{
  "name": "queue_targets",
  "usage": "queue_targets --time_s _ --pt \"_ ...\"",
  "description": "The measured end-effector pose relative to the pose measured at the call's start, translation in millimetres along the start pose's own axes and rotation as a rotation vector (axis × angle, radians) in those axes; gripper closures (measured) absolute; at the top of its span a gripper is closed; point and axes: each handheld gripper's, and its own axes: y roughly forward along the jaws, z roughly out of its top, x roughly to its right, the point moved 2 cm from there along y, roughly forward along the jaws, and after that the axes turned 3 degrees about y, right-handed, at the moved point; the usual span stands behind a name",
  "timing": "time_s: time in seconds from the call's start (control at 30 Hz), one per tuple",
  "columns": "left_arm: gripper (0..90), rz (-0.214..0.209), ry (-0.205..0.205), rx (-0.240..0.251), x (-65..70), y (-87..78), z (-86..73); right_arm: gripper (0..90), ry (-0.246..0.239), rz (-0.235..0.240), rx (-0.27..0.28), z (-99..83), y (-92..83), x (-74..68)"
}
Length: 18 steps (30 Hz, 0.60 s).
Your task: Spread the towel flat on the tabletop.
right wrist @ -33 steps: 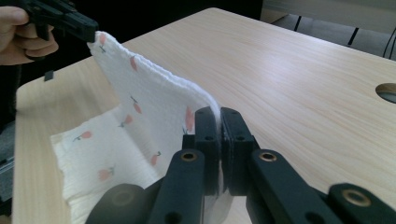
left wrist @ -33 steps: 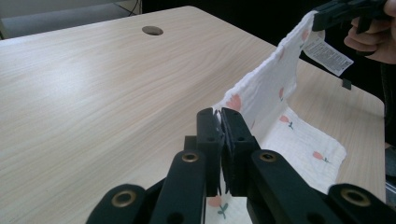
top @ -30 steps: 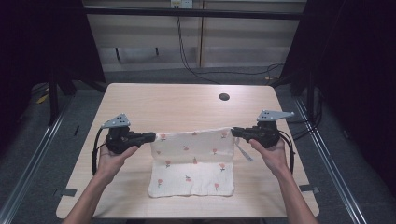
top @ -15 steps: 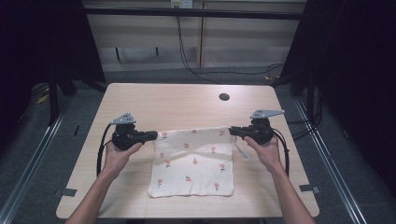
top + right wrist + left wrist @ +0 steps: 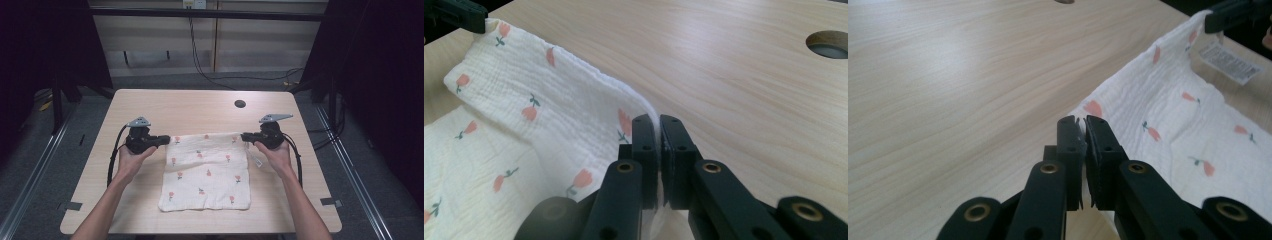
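Cloth (image 5: 207, 170) with small red flowers lies flat on the worktop (image 5: 200, 107). Left tongs (image 5: 167, 139) clamp its far left corner, seemingly by a thin edge; right tongs (image 5: 245, 136) clamp the far right corner.

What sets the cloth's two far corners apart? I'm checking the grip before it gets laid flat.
The left corner is pinched by the left gripper, the right corner by the right gripper. A white label hangs off the cloth near the right corner; none shows at the left corner. Both are clamped between shut jaws, low over the table.
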Motion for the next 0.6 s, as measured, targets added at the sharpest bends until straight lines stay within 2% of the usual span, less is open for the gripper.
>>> queue_targets --time_s 0.1,0.17,0.2,0.23,0.33,0.4,0.5,0.57,0.6 --pt "84.9 0.011 -0.008 -0.001 -3.8 2.6 0.9 86.5 0.006 -0.006 -0.008 0.0 3.7 1.3" --pt "84.1 0.016 -0.030 0.011 -7.7 3.7 1.1 86.5 0.013 -0.004 -0.005 -0.5 7.3 2.3" --pt "80.6 0.024 -0.051 0.009 -11.5 4.8 0.4 86.0 0.019 -0.006 -0.006 -0.7 11.0 3.5" --pt "77.9 0.015 -0.063 0.011 -12.7 4.6 -0.1 84.8 0.020 -0.008 -0.007 -0.9 12.8 4.3" --pt "73.9 0.015 -0.074 0.014 -12.7 2.4 -0.5 80.2 0.026 -0.023 -0.011 -1.1 14.8 6.0" --pt "70.4 0.014 -0.072 0.015 -11.5 -0.8 -1.0 74.3 0.030 -0.045 -0.018 -1.4 14.9 7.1" --pt "69.3 0.016 -0.052 0.003 -9.2 -6.0 -2.2 71.1 0.029 -0.054 -0.018 -1.0 12.0 6.7" --pt "69.3 0.011 -0.049 0.003 -6.3 -9.6 -2.8 67.9 0.018 -0.057 -0.012 0.3 2.6 3.3" --pt "69.4 -0.004 -0.031 -0.001 -2.7 -12.9 -3.1 67.4 0.008 -0.062 -0.014 0.8 -1.3 1.2"
